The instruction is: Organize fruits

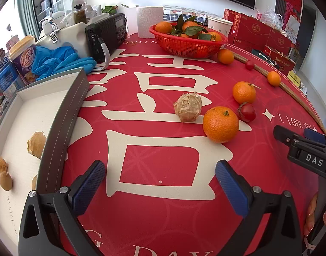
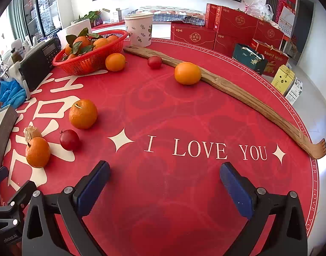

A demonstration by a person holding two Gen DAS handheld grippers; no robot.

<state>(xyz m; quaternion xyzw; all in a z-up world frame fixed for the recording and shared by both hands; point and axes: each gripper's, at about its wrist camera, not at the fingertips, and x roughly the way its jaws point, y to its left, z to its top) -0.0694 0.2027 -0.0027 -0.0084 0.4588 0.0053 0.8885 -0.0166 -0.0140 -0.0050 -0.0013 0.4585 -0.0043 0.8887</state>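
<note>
Holding leafy oranges, the red basket sits beyond both wide, empty tongs, left and right.

The nearest orange hides most of the papery husk fruit; the tray runs off-frame.

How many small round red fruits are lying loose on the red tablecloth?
2. One small red fruit lies between the two nearest oranges; the other sits against the wooden back scratcher. A third lies in the tray.
</note>
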